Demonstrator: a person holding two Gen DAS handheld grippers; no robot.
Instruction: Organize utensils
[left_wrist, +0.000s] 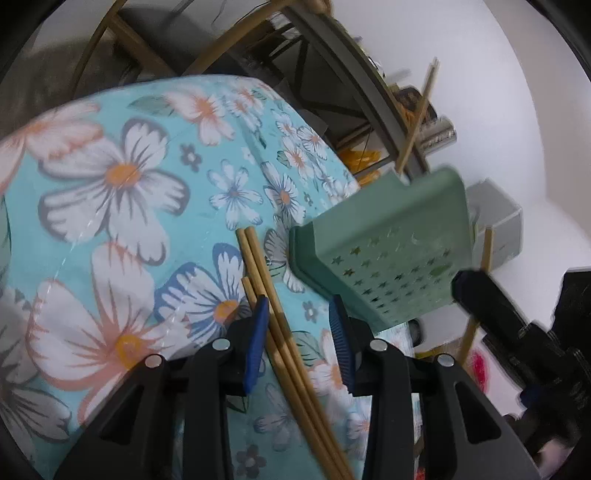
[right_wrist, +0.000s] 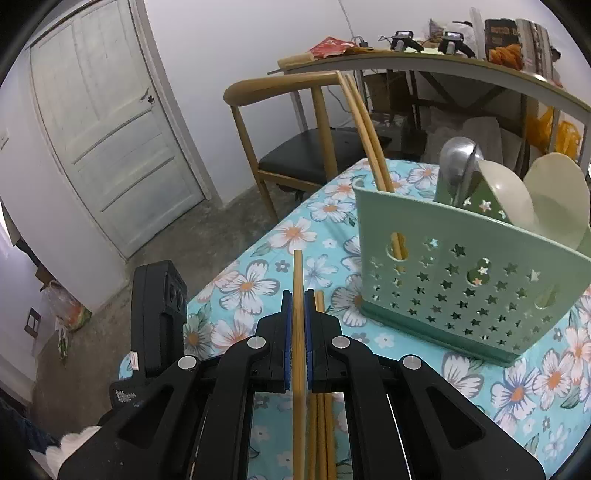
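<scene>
Right tool is clamped on one chopstick, just left of the green caddy, which already has two chopsticks standing in its near-left corner. Left tool hangs open over three loose sticks lying on the tabletop beside the caddy, gripping nothing. Risk, I'd guess: held so low, the chopstick could pivot, miss the caddy's slot or knock it.

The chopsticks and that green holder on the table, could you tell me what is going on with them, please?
A person is sorting utensils with two handheld grippers. The right gripper is shut on one chopstick, aimed near the green holder, which already contains chopsticks and spoons. The left gripper is open over the loose chopsticks lying on the floral tablecloth.
</scene>
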